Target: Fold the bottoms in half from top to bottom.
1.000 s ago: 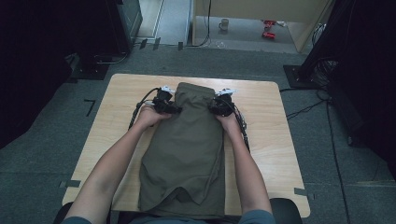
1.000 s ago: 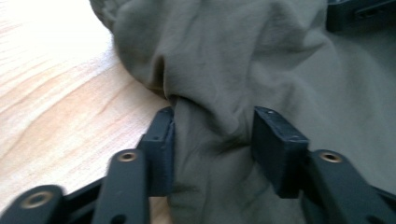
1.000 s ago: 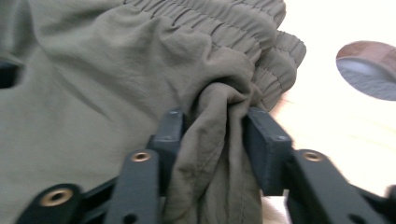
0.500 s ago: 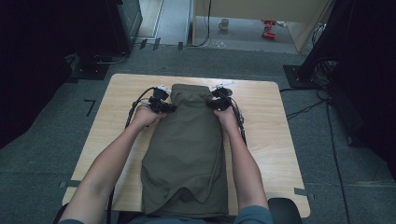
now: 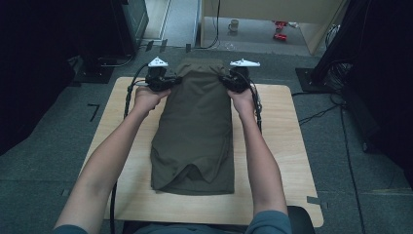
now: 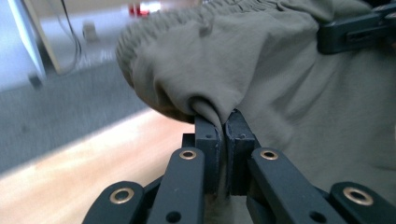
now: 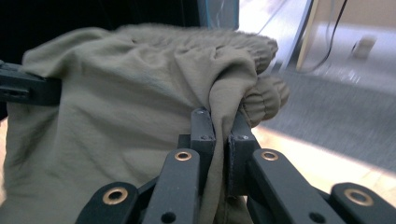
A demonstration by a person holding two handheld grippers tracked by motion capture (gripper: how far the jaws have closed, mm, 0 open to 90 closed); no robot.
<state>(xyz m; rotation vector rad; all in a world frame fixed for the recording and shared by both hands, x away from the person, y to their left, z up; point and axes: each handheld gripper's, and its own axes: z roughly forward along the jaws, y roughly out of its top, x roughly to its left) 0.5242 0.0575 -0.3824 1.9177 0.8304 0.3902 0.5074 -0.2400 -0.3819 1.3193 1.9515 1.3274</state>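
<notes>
An olive-green garment (image 5: 195, 131) with an elastic waistband lies lengthwise on the wooden table (image 5: 282, 146); its far end is lifted. My left gripper (image 5: 170, 82) is shut on the waistband's left corner, and the left gripper view has cloth (image 6: 280, 70) pinched between the pads of the left gripper (image 6: 223, 126). My right gripper (image 5: 225, 82) is shut on the right corner; its jaws have just been closing. The right gripper view has a fold of cloth (image 7: 116, 93) caught between them at the right gripper (image 7: 220, 123). Each gripper view also catches the other gripper's black jaw against the cloth.
A mug (image 5: 234, 24) and red objects (image 5: 280, 29) sit on the floor beyond the table. Dark equipment stands at left (image 5: 58, 44) and right (image 5: 370, 58), with cables (image 5: 316, 114) on the grey floor. Bare tabletop lies on both sides of the garment.
Both grippers have closed on the waistband corners and risen, lifting the garment's far end off the table. The near end still lies flat.
</notes>
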